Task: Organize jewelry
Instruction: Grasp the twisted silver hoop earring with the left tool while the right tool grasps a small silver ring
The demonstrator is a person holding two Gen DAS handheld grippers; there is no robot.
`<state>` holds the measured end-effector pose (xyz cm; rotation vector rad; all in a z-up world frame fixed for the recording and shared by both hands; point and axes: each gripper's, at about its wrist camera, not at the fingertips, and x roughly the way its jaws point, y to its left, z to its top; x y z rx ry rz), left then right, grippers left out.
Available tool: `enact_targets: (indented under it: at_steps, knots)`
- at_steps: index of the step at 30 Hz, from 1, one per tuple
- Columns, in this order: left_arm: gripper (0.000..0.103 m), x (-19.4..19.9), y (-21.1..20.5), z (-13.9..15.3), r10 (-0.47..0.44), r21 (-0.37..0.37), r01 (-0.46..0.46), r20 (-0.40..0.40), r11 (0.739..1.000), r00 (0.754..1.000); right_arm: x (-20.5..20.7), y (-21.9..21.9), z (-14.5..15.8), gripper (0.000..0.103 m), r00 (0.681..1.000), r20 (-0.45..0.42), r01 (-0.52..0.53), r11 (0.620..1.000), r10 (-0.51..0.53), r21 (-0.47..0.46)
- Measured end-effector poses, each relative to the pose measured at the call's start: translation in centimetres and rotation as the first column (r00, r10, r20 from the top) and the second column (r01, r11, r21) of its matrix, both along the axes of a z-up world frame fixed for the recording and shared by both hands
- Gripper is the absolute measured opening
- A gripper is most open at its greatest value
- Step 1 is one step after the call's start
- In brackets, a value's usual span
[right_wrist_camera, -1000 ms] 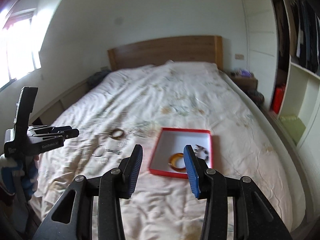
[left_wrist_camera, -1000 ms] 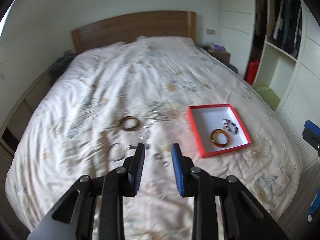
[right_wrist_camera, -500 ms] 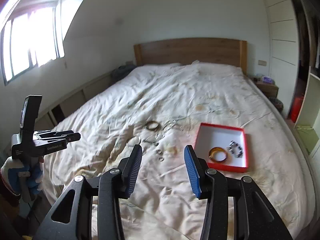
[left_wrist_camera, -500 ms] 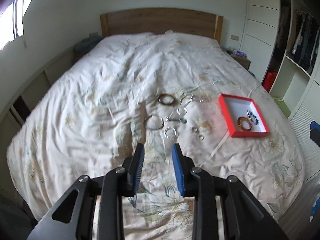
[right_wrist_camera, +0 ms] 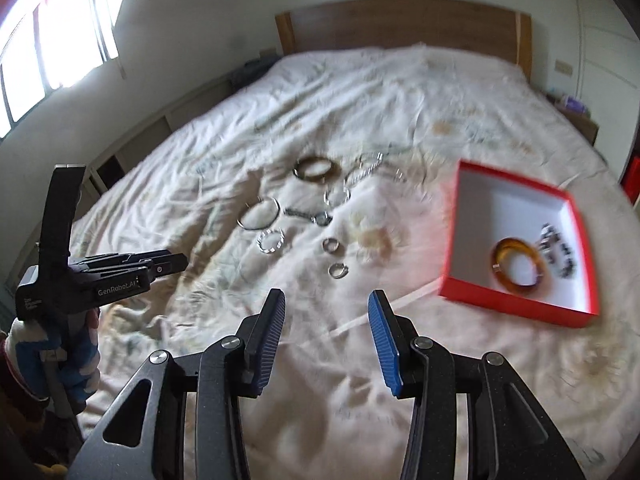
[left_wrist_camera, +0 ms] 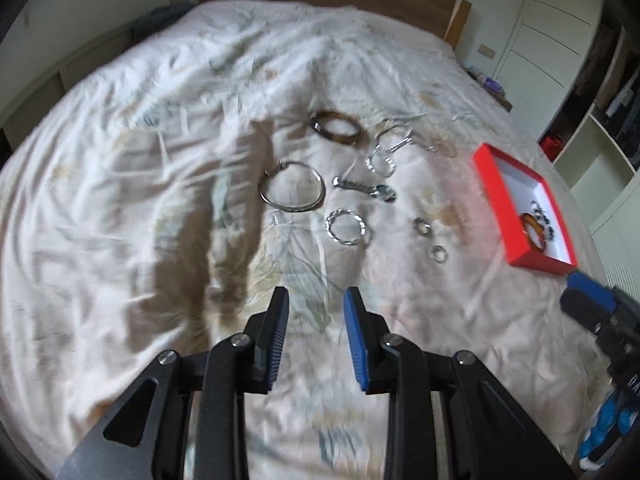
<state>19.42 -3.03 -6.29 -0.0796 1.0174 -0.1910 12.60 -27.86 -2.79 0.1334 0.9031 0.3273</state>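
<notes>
Since a second ago both my grippers had dropped toward the bed [left_wrist_camera: 120, 160]; the jewelry looked much bigger and nearer in each view than before.

Left gripper [left_wrist_camera: 316, 300]: jaws partly apart, nothing between them, pads over bare quilt. Straight ahead of its jaws lay a twisted silver ring [left_wrist_camera: 345, 227]; beyond that a thin silver hoop [left_wrist_camera: 291, 191] ahead-left and a keyring-like charm [left_wrist_camera: 364, 189] ahead-right. Farthest ahead sat the brown bangle [left_wrist_camera: 335, 127]. Two small rings [left_wrist_camera: 422, 227] lay ahead-right, and the red box [left_wrist_camera: 524, 210] far right of the jaws.

Right gripper [right_wrist_camera: 326, 304]: jaws wider apart, also empty. The small rings [right_wrist_camera: 332, 245] lay just ahead of its jaws here, and the loose pile ahead-left.

View differences: the right camera looked down into the red box [right_wrist_camera: 516, 240], clearly showing an amber bangle [right_wrist_camera: 518, 266] and a beaded bracelet [right_wrist_camera: 558, 255] inside; the left camera saw these only partly behind the box wall. The right view also caught the left gripper [right_wrist_camera: 176, 262] side-on at far left with a gloved hand [right_wrist_camera: 60, 364] and a bright window [right_wrist_camera: 52, 40]. The left view only caught the right gripper's tip [left_wrist_camera: 588, 294] at its right edge. Both frames were motion-blurred.
</notes>
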Motion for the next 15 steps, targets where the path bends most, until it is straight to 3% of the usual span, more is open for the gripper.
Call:
enact_targets:
  at_steps: [7, 15]
  knots:
    - [0.027, 5.2, -0.8, -3.2, 0.008, -0.043, -0.01, -0.039, 0.999, 0.999, 5.6, 1.3, -5.4, 0.041, 0.996, -0.08, -0.034, 0.999, 0.036, 0.027]
    - [0.026, 8.6, -2.1, -5.7, -0.017, -0.024, 0.015, -0.066, 1.0, 0.998, 8.9, 2.5, -8.4, 0.037, 0.992, -0.111, -0.059, 0.998, 0.059, 0.004]
